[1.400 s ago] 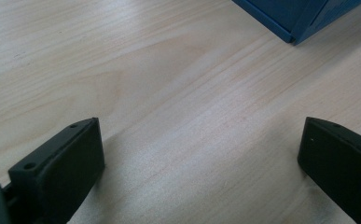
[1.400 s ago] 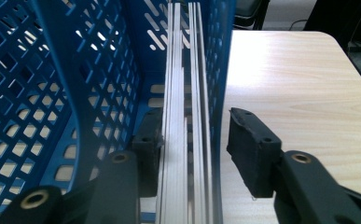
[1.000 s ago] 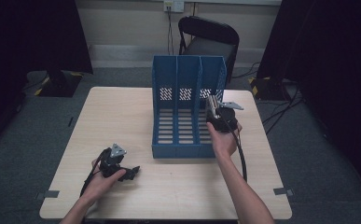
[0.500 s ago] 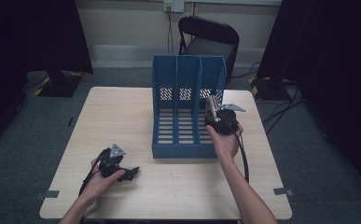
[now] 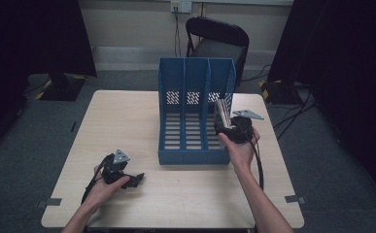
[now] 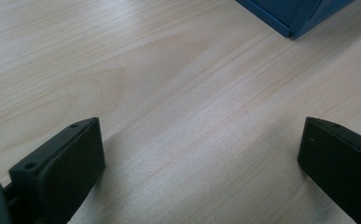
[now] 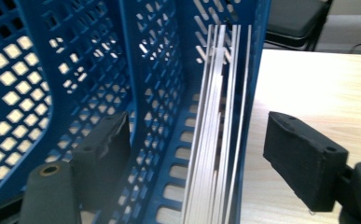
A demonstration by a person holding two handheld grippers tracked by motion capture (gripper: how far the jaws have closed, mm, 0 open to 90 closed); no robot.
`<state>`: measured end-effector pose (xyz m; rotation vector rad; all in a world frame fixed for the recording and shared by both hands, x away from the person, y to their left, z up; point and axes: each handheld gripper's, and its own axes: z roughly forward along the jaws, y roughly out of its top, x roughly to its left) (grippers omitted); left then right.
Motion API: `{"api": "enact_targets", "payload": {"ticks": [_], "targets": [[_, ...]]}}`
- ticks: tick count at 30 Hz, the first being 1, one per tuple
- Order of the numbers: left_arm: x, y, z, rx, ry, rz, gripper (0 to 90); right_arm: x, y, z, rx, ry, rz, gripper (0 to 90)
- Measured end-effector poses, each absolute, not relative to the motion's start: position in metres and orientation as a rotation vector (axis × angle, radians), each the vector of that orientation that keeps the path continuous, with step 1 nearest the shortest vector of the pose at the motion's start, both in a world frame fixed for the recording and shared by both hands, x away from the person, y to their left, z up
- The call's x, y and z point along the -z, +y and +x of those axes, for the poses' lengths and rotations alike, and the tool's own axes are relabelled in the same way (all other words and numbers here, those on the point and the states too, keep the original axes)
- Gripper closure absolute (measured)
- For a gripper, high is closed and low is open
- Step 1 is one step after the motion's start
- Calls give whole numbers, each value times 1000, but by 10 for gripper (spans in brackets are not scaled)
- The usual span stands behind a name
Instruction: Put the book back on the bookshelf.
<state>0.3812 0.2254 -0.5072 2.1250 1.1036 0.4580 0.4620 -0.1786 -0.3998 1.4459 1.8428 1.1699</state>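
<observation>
from above, a blue rack stands mid-table. the left gripper lies low near the front edge; the right gripper is at the rack's right slot.

left gripper view: jaws wide apart over bare wood.

right gripper view: jaws apart around thin white sheets standing upright in the slot.

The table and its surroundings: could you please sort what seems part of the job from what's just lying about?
Job, apparently:
file rack
papers in its right slot
right gripper, open around them
left gripper, open, over bare table

Lying about:
chair
floor cables
</observation>
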Motion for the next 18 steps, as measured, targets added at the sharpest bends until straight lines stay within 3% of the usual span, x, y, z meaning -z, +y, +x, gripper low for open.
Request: {"api": "enact_targets", "payload": {"ticks": [18], "targets": [[507, 227, 381, -461, 1121, 2116, 0, 394, -197, 429, -1261, 1932, 1359, 140]]}}
